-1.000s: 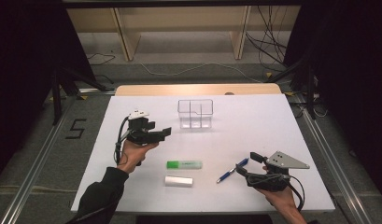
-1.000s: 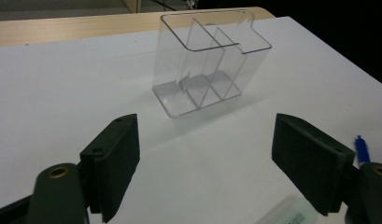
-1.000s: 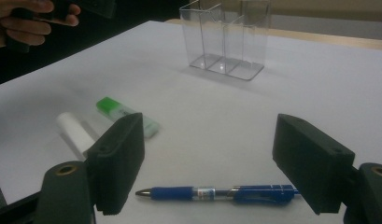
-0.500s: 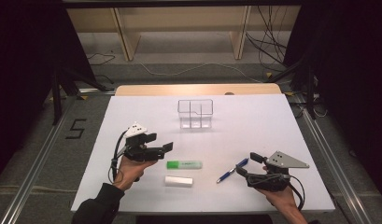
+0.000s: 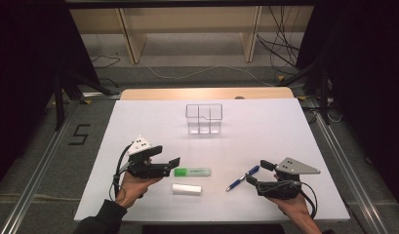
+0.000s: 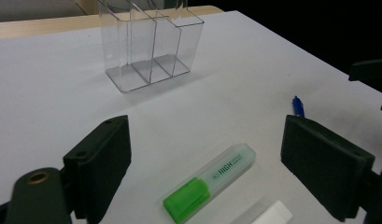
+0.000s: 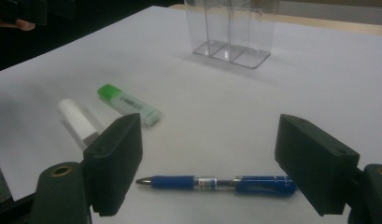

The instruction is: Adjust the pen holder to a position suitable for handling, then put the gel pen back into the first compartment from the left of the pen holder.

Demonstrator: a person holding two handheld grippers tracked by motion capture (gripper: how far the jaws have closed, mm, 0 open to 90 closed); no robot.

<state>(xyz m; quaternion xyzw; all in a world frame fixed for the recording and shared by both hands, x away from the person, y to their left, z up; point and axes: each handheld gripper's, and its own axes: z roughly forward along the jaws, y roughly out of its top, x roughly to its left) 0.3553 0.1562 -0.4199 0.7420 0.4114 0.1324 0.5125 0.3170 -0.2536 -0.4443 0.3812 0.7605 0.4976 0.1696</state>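
Observation:
A green highlighter (image 5: 192, 172) lies flat on the white table (image 5: 294, 126), with a white tube (image 5: 187, 189) just nearer to me. My left gripper (image 5: 169, 157) points at the highlighter's left end. In the left gripper view the left gripper (image 6: 205, 140) stands open, its jaws just opened wider, and the highlighter (image 6: 209, 182) lies untouched ahead of them. A blue pen (image 5: 242, 178) lies at the tips of my right gripper (image 5: 258, 172). In the right gripper view the right gripper (image 7: 209, 140) is open, with the pen (image 7: 216, 183) lying crosswise between its jaws, untouched.
A clear plastic organizer (image 5: 203, 118) with several compartments stands upright at the table's far middle. Beyond the table's far edge are a wooden strip (image 5: 207, 93), shelf legs and cables on the floor. A metal rail runs along each side of the table.
My left hand has come toward the near edge and a little down, ending beside the highlighter's left end, and its jaws stand wider. The right gripper and the objects have not moved.

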